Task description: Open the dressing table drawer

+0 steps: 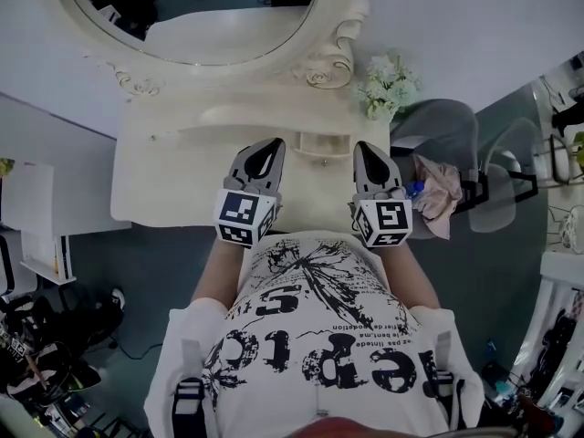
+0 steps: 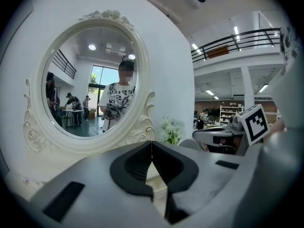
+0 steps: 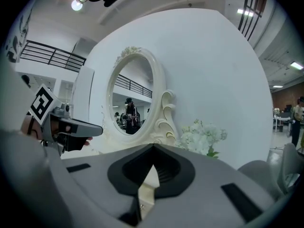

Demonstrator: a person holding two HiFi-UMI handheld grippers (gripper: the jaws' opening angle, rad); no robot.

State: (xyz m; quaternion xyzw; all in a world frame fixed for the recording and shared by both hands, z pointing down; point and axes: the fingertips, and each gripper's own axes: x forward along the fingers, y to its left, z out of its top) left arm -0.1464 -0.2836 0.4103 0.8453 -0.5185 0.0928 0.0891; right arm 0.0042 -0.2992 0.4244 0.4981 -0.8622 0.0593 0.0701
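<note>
The cream dressing table (image 1: 182, 181) stands in front of me in the head view. A small drawer (image 1: 322, 144) with a tiny knob sits in its low back riser, between my two grippers; I cannot tell how far out it stands. My left gripper (image 1: 272, 144) hovers over the tabletop just left of the drawer. Its jaws meet tip to tip (image 2: 152, 144) with nothing in them. My right gripper (image 1: 368, 147) hangs just right of the drawer, also shut and empty (image 3: 153, 148). Each gripper view shows the other gripper's marker cube at its edge.
The oval carved mirror (image 1: 196, 16) rises behind the table against a white wall. White flowers (image 1: 388, 85) stand at the table's right rear corner. A grey chair (image 1: 447, 130) with a pinkish cloth (image 1: 438, 199) is close on the right, and white shelving (image 1: 36, 217) on the left.
</note>
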